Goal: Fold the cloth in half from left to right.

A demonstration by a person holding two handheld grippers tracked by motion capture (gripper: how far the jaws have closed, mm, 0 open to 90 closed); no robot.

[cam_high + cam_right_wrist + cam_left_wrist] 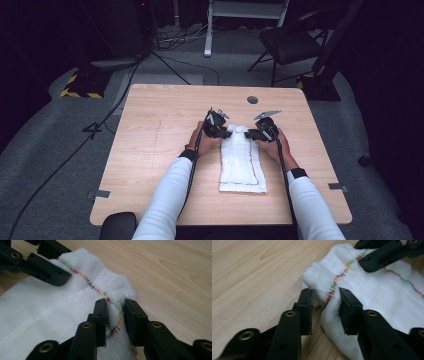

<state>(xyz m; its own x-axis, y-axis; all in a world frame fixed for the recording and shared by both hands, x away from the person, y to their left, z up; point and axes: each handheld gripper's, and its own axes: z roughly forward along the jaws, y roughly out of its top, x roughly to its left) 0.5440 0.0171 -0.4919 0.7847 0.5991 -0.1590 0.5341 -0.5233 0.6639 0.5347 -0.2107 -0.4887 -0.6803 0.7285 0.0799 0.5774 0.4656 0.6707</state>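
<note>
High view, writing: no brand, label or lettering can be read.
High view, surface: a pale wood-grain counter (150,150) with a dark round grommet (252,99) beyond both grippers.
High view, room: grey carpet, cables trailing across it, a black folding chair (290,42) far behind the right gripper (256,133), a yellow-and-black striped base (82,85) far out past the left gripper (223,131).
High view, cloth: a white folded cloth (242,162) lies in a long strip from between the two grippers back toward the person; each gripper meets one far corner.
Left gripper view, state: the left gripper (325,306) pinches a bunched corner of the cloth (377,295), both black pads pressing on it, jaws narrow.
Left gripper view, material: loosely woven gauze, soft and puckered, edged with stitching in red, orange and green thread.
Right gripper view, state: the right gripper (115,317) is clamped narrowly on the other corner of the cloth (45,310).
Right gripper view, texture: the same multicoloured hem runs between its pads; bare counter (175,272) lies just beside.
</note>
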